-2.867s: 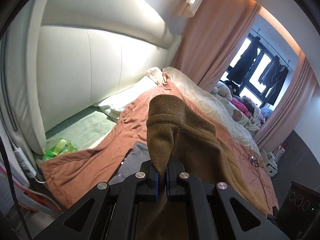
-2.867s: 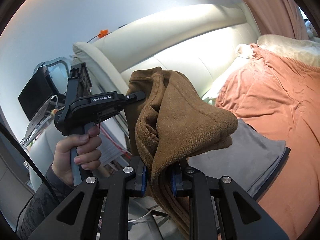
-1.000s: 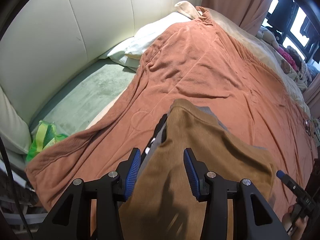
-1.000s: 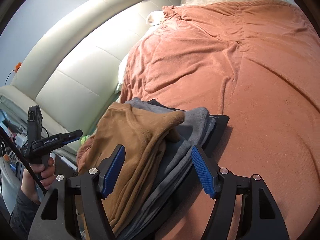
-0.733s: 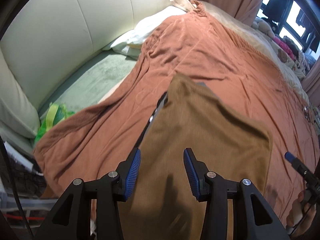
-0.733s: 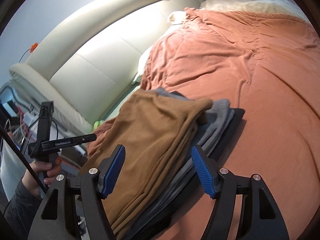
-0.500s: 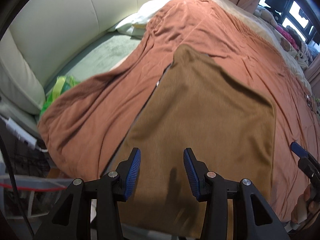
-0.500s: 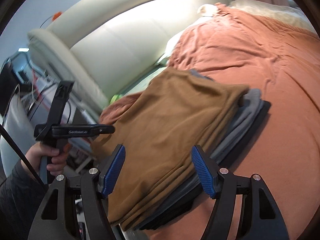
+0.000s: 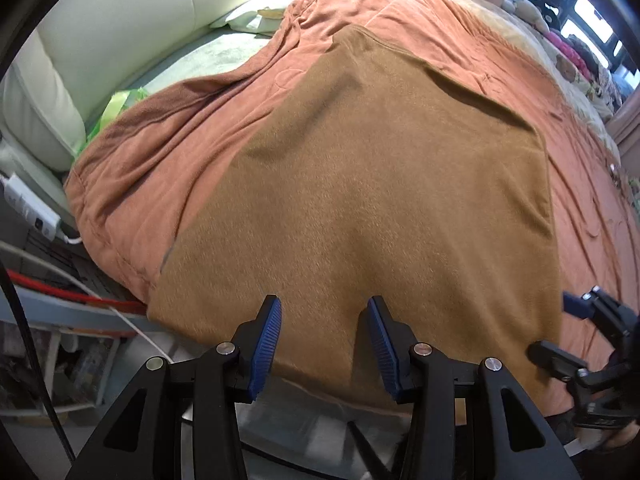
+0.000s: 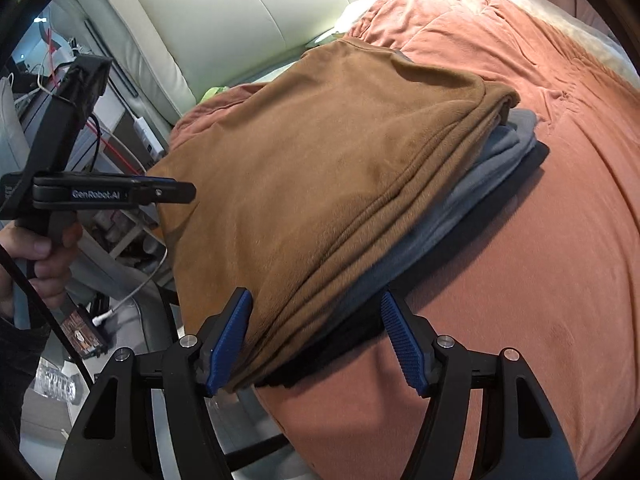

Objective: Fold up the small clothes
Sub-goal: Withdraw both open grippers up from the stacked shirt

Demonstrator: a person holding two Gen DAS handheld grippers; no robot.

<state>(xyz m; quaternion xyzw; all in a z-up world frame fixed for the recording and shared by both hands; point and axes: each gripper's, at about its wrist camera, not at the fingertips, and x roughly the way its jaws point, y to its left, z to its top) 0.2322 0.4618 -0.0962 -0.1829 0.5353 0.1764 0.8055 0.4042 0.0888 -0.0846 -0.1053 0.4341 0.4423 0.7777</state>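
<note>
A folded brown garment (image 9: 380, 184) lies flat on top of a stack at the near edge of the bed; in the right wrist view (image 10: 320, 168) it sits on folded grey clothes (image 10: 472, 200) and a black piece (image 10: 520, 164). My left gripper (image 9: 324, 340) is open and empty, just above the garment's near edge. My right gripper (image 10: 316, 336) is open and empty, its jaws either side of the stack's near corner. The left gripper also shows in the right wrist view (image 10: 176, 192), off the stack's left side.
An orange-pink blanket (image 9: 440, 12) covers the bed. A cream padded headboard (image 10: 248, 12) stands on the left, with a white pillow (image 9: 248, 20) and a green bag (image 9: 116, 104). A power strip (image 9: 28, 204) and cables hang below the bed edge.
Both grippers held the brown garment up, then laid it on the stack and opened. Since then they have drawn back toward the near edge and the garment has settled flat.
</note>
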